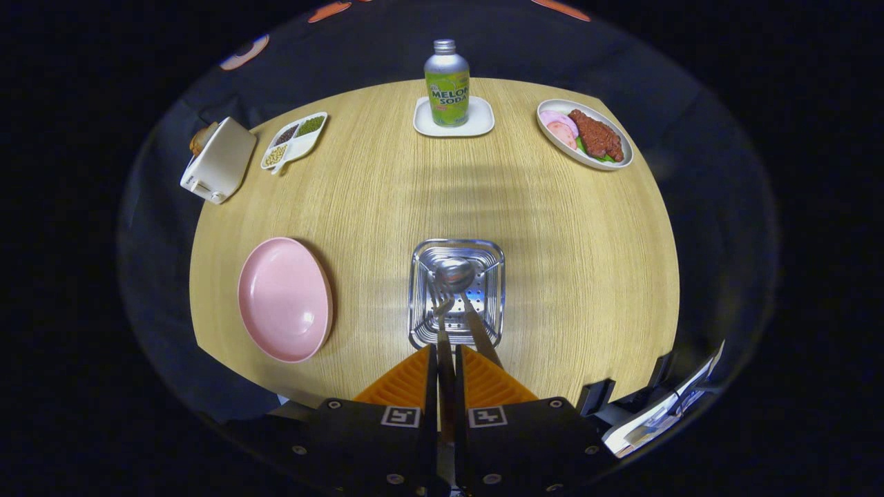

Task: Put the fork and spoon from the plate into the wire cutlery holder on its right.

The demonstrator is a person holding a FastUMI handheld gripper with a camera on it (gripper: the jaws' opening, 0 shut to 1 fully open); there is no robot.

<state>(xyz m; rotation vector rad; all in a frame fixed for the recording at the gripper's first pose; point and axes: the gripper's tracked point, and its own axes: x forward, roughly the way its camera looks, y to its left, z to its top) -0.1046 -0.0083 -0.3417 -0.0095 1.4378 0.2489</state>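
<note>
Fingers of the gripper [445,359] are nearly closed, pinching the slim wooden handle of a metal fork [442,319] whose tines hang over the square silver wire cutlery holder [421,304]. A metal spoon [457,276] already leans inside it. Left of the holder lies the round pink plate [283,298]. Far beyond stands a green soda bottle [447,86].

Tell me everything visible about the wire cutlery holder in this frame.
The wire cutlery holder is a shiny metal, square basket with rounded corners and a perforated bottom, standing upright on the wooden table, right of the empty pink plate. A spoon and fork stick into it; the gripper is shut on the fork's handle.
</note>
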